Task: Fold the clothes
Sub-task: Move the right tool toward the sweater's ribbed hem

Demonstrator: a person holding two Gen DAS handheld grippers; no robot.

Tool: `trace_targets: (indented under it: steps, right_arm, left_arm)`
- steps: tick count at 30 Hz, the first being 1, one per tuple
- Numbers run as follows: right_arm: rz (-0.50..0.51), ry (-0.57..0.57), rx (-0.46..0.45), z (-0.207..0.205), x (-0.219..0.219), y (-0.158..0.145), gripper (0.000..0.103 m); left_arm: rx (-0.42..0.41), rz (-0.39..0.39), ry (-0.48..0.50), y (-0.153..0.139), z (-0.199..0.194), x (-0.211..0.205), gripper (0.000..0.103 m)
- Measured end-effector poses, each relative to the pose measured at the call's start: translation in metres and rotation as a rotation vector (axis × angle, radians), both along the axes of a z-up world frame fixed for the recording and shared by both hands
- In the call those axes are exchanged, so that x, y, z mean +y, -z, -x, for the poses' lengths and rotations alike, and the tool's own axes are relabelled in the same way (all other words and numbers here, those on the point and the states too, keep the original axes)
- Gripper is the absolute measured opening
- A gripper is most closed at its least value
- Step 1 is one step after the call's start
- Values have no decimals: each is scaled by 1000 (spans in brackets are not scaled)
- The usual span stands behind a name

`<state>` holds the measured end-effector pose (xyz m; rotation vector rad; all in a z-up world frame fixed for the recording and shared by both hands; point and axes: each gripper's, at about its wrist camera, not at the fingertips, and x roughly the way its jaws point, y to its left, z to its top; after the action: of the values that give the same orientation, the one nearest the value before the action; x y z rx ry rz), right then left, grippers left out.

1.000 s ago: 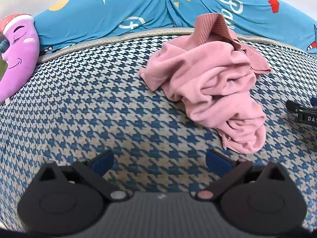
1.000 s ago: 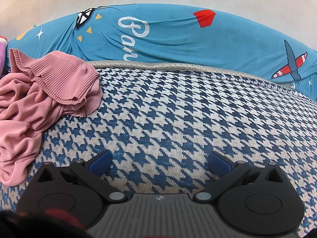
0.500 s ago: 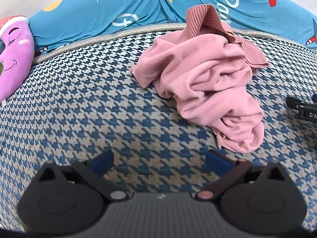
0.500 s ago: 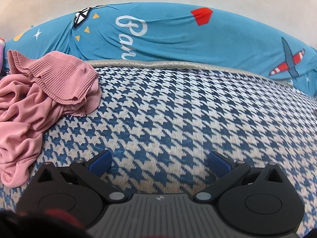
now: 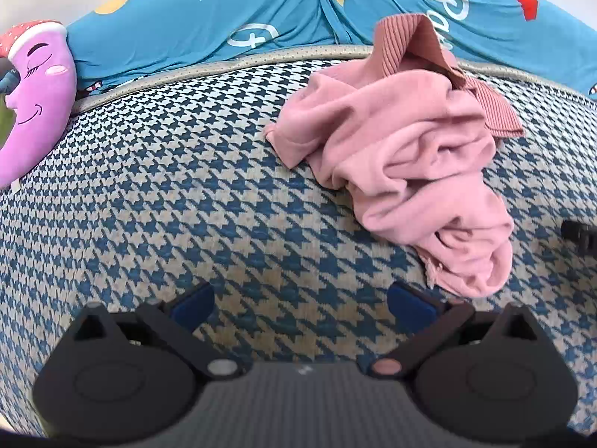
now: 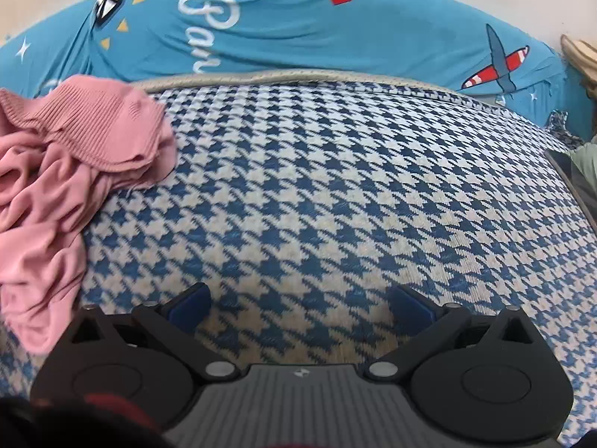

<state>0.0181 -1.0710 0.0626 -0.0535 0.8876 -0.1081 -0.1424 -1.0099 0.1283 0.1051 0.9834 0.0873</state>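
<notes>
A crumpled pink garment (image 5: 406,156) with ribbed cuffs lies in a heap on the blue-and-white houndstooth surface (image 5: 168,194). My left gripper (image 5: 300,304) is open, low over the surface, with the heap ahead and to its right, its nearest fold just beyond the right fingertip. In the right wrist view the same pink garment (image 6: 63,171) fills the left edge. My right gripper (image 6: 300,304) is open over bare houndstooth fabric, to the right of the heap. Nothing sits between either pair of fingers.
A blue printed cushion (image 5: 231,18) runs along the back edge, also the blue cushion (image 6: 317,37). A purple moon-shaped plush (image 5: 33,97) sits at far left. The other gripper's black tip (image 5: 580,233) shows at the right edge. A dark flat object (image 6: 576,183) lies at far right.
The left view swung left and then back, so the pink heap sits about where it was. The right gripper's view turned right and shifted the pink heap left. Both grippers stayed open.
</notes>
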Motion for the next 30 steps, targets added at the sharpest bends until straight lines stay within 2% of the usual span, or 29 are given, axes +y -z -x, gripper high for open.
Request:
trace_targets:
  steps: [5, 8, 13, 16, 23, 26, 28, 30]
  right_arm:
    - [-9, -13, 32, 10, 15, -18, 103]
    - [-28, -37, -2, 17, 25, -30, 103]
    - [-19, -48, -39, 34, 40, -47, 103]
    - [-62, -40, -56, 47, 46, -56, 103]
    - [-143, -26, -80, 66, 54, -69, 103]
    - [-130, -35, -80, 65, 59, -69, 103]
    - [-113, -42, -66, 61, 61, -67, 103]
    - [-109, -46, -58, 57, 62, -65, 103]
  left_arm:
    - [-14, 9, -13, -22, 22, -80, 103]
    - [-13, 24, -22, -24, 19, -79, 103]
    - [-22, 27, -29, -28, 24, -105, 103]
    - [-17, 38, -33, -27, 24, -90, 103]
    - [-6, 53, -40, -73, 87, -118, 103]
    - [13, 39, -53, -87, 108, -143, 103]
    - [18, 35, -65, -103, 109, -154, 103]
    - [13, 39, -73, -119, 118, -148, 103]
